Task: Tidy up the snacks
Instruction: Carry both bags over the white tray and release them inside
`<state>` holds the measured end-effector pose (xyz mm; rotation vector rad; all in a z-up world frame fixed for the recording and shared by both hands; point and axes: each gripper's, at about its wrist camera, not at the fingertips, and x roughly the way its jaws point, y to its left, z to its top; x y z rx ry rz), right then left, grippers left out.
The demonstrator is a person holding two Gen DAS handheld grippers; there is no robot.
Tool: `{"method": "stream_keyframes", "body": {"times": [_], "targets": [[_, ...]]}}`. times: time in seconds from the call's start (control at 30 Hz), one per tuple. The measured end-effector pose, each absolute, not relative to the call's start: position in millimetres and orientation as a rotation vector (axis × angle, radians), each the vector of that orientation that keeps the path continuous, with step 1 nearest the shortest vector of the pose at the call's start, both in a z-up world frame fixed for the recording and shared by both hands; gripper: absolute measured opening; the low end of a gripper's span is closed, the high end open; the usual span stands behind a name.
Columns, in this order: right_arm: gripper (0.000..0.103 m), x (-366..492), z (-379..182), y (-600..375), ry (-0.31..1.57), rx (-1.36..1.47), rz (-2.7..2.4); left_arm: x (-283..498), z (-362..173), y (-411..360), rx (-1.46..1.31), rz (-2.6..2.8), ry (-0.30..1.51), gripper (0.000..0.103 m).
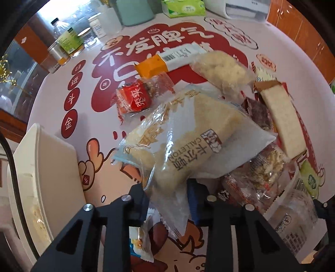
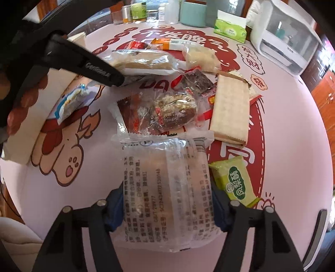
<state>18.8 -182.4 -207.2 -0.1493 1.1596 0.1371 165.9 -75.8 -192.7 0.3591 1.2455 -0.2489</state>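
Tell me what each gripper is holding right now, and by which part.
The left gripper pinches the Calleton cake packet by its near wrapper end. The right gripper straddles a clear printed packet; whether it grips cannot be told.

Pineapple cake right of clear packet; wafer bar behind; tissue box far back.

Hidden, cropped and unreadable parts

The near end of the clear cake packet is covered by the right hand-held gripper, and its small print cannot be read. The white box is cropped at the left edge. The brown snack packet is largely buried under the bread packet. Labels on the far bottles are too small to read.
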Motion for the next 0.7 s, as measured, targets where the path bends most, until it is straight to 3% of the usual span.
{"method": "stream_keyframes", "body": {"times": [0.7], "targets": [[0.063, 9, -154, -161, 1.088, -0.097, 0.052, 92, -105, -31, 0.262, -0.405, 1.135, 0.023]]}}
